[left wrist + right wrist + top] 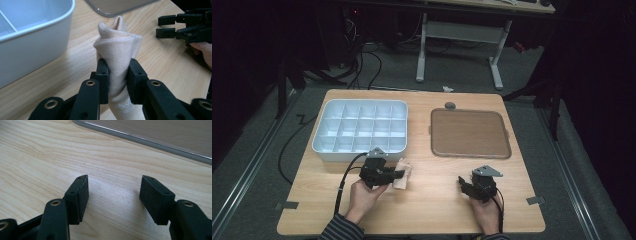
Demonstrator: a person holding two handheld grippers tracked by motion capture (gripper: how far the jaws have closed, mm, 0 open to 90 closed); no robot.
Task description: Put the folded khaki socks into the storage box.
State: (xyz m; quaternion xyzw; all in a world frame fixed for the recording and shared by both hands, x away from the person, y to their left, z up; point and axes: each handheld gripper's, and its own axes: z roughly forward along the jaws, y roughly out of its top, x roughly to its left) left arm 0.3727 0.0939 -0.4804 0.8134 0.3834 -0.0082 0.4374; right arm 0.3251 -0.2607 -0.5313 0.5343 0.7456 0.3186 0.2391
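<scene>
Fingers [102, 75] of the left gripper [117, 82] are clamped on a rolled, cream-coloured sock [117, 50], both pads pressing into the knit from either side. In the left gripper view the sock rises between the pads and bulges above them in soft folds, with a small pale logo on the part below the pads. From the high view the left gripper [398, 174] lies low over the near left part of the counter [437, 205], and the sock [403, 174] sits at its tip, just in front of the near edge of the white compartment box [328, 150]. That box stands on the far left of the counter, divided into many small cells; I cannot tell whether the sock touches the wood or hangs just above it.

Over on the near right, the right gripper [460, 183] rests in the person's hand with its fingers [80, 195] spread apart and only bare wood between them. The right gripper view has the rounded rim of the brown tray [150, 142] at the far edge, well apart from the pads. In the high view the brown tray [469, 134] lies flat on the far right of the counter, beside the white box. The left gripper view also has the right gripper [165, 26] farther off to the right.
</scene>
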